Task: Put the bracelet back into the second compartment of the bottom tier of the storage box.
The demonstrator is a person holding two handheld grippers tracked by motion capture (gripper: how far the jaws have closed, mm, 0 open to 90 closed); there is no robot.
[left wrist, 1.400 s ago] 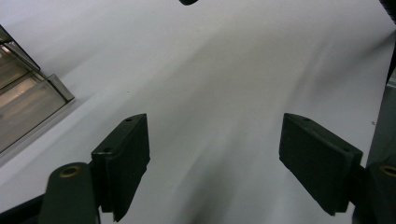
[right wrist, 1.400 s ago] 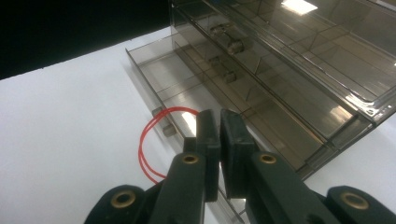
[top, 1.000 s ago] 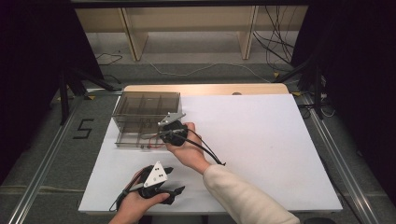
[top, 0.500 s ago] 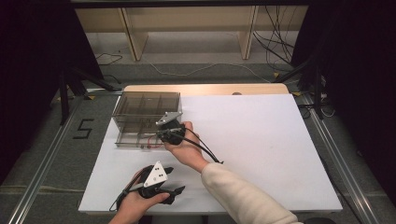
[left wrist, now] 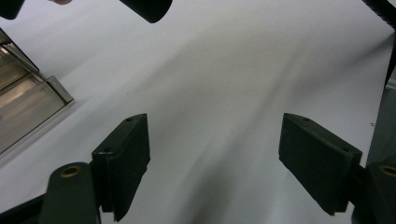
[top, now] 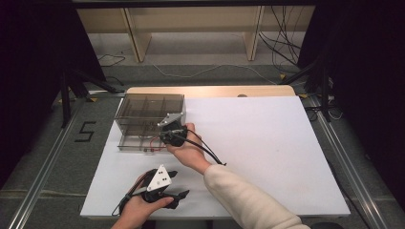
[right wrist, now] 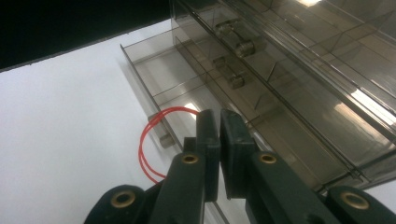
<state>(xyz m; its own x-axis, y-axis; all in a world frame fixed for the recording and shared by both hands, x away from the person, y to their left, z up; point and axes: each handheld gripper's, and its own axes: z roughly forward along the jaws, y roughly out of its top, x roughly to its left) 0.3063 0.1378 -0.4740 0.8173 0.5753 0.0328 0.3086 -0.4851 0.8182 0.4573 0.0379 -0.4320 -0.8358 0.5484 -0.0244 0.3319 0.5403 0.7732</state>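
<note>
A smoky clear plastic drawer box [top: 143, 107] stands at the table's back left, its bottom drawer [right wrist: 159, 74] pulled out toward the person. My right gripper [right wrist: 218, 116] hovers over that drawer with its jaws pressed together on a thin red wire loop [right wrist: 142, 145], which curls out to the left of the jaws. From above, the right gripper [top: 165, 137] sits at the box's front right corner and the red wire [top: 154, 140] lies in the drawer. My left gripper [top: 178, 184] rests near the table's front edge, open and holding nothing; its own view [left wrist: 212, 135] faces bare table.
The white table top [top: 267, 143] extends to the right of the box. Small dark parts lie along the drawer's front [top: 143, 150]. A wooden strip [top: 210, 90] borders the far edge. Cables lie on the floor beyond [top: 282, 52].
My right gripper has shifted slightly toward the box with the red wire. The left gripper has stayed put.
</note>
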